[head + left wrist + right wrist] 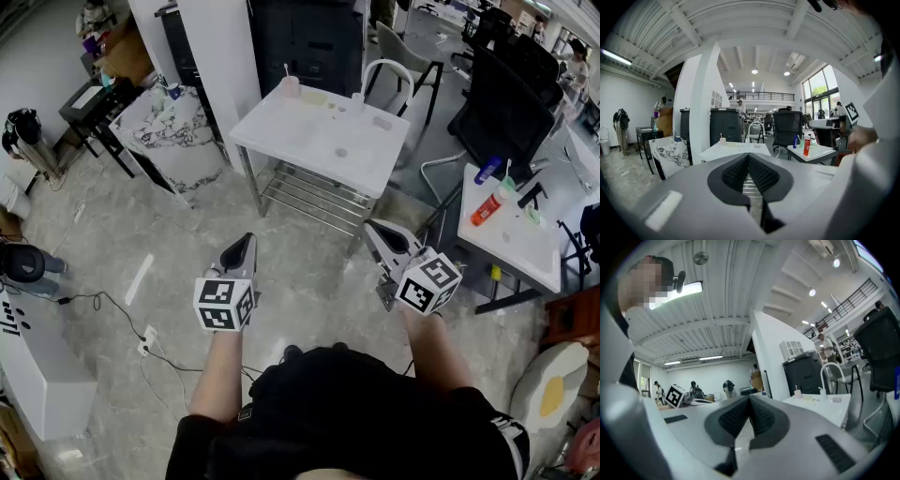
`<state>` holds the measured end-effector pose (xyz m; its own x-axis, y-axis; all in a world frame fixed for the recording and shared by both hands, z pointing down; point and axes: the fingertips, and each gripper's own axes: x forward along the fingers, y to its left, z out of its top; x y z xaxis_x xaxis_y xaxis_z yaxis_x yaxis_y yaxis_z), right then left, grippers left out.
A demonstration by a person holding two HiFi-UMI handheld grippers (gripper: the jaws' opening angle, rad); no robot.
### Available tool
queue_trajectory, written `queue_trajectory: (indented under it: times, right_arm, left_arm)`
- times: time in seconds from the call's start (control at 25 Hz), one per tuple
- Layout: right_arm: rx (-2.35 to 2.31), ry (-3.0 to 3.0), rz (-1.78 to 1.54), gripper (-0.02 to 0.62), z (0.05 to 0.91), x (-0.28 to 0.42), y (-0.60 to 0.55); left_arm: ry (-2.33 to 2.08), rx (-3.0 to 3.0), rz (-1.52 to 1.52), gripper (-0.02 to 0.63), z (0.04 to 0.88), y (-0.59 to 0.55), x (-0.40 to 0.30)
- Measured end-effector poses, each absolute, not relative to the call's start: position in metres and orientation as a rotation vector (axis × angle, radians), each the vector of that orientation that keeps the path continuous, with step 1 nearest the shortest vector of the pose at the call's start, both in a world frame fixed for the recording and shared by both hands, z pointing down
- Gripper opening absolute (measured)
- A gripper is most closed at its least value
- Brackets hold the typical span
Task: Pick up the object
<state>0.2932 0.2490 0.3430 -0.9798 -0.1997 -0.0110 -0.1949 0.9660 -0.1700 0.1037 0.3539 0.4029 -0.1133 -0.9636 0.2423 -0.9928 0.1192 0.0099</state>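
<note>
Grey ribbed pads [733,173] are pressed flat together on both sides. The left claw [748,159] is closed and empty, and the right claw [750,401] is the same.

Head view only: I'm standing on a glossy grey marble floor [178,234] with both claws held low. They're well apart from the square white worktop [319,131] ahead, which has chrome legs and a wire rack under it.

I can't tell which item is the object to pick up. The candidates sit on that worktop: a small pink cup [290,86] with a stick in it at the far edge, plus a few pale flat bits too small to make out.

A second white worktop [511,239] to my right carries an orange-red plastic bottle [486,208] and a blue bottle [487,170].

The left gripper view shows both bottles standing upright, which the head view doesn't make clear. It also shows a white marble-veined slab [670,157] leaning by a white pillar [696,103].

The right gripper view is tilted up at a ribbed white ceiling. It catches the left claw's black-and-white marker cube [675,396], but neither bottle.
</note>
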Motion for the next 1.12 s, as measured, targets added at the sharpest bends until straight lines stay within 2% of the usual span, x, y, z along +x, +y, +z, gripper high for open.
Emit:
queue_trajectory:
  times: [0.16, 0.8, 1.12]
  right_arm:
    - [-0.197, 3.123, -0.053, 0.011, 0.328, 0.280, 0.273]
    - [-0.376, 3.139, -0.067, 0.011, 0.355, 0.344, 0.211]
    - [-0.314, 3.193, -0.013, 0.011, 0.375, 0.347, 0.201]
  left_arm:
    - [-2.231, 1.987, 0.208, 0.012, 0.387, 0.331, 0.121]
    - [-2.242, 1.924, 0.169, 0.011, 0.390, 0.302, 0.140]
    - [-2.249, 1.902, 0.243, 0.011, 0.410, 0.286, 0.134]
